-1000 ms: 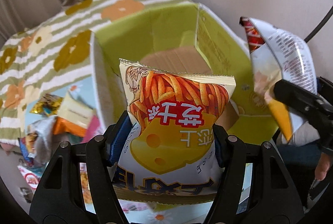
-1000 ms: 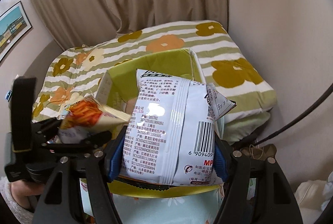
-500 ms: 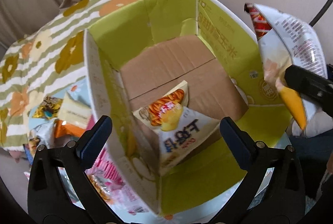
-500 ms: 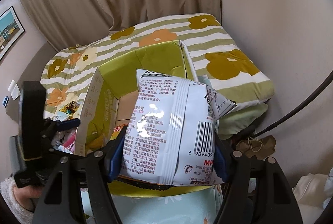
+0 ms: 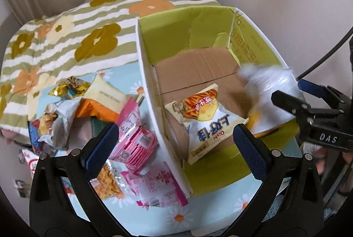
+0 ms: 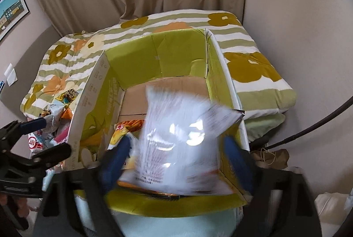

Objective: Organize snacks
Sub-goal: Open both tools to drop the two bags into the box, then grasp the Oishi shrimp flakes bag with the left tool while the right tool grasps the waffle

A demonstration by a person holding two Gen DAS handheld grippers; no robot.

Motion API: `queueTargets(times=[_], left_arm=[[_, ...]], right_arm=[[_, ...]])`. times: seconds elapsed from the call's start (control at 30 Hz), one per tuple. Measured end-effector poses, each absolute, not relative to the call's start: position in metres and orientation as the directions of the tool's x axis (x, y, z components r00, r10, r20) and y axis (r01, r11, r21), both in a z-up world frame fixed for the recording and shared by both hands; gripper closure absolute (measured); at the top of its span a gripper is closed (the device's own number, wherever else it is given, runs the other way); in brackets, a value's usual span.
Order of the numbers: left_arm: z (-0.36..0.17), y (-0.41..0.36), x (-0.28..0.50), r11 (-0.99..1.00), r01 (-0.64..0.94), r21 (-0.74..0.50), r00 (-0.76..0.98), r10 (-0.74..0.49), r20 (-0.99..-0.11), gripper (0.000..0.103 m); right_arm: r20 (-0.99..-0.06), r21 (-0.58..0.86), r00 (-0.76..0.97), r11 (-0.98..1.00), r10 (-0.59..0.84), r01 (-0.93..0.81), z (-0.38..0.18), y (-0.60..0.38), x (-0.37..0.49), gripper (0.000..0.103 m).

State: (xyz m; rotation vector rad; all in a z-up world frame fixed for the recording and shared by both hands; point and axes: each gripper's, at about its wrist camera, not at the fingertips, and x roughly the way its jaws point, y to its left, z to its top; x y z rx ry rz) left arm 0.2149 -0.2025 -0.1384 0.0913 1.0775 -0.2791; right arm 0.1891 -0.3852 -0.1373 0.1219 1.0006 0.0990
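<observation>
A green-lined cardboard box (image 5: 187, 38) stands open on the bed; it also shows in the right wrist view (image 6: 176, 54). A cheese-stick snack bag (image 5: 205, 118) lies on the box floor. My left gripper (image 5: 174, 144) is open and empty above the box's left wall. My right gripper (image 6: 176, 162) has its jaws spread wide. A white snack bag (image 6: 183, 140), motion-blurred, sits loose between them over the box. The same bag (image 5: 269, 93) shows blurred at the box's right side in the left wrist view.
Several loose snack packets lie left of the box: pink packs (image 5: 134, 135), an orange bag (image 5: 97, 111), a cream packet (image 5: 106, 93) and a gold one (image 5: 68, 87). A flowered striped blanket (image 5: 66, 38) covers the bed. Walls and curtains stand close behind and right.
My left gripper opened and dropped the cheese-stick bag into the box, then pulled back left. My right gripper's jaws have just spread and the white bag is blurred, dropping toward the box.
</observation>
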Motion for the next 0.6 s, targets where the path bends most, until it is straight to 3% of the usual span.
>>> queueTargets(times=[0.6], left_arm=[[-0.110, -0.186, 0.163, 0.978, 0.209, -0.028, 0.523, -0.136, -0.842, 0.001]], right_arm=[[-0.755, 0.209, 0.618, 0.974, 0.219, -0.090, -0.097, -0.393, 0.139, 0.001]])
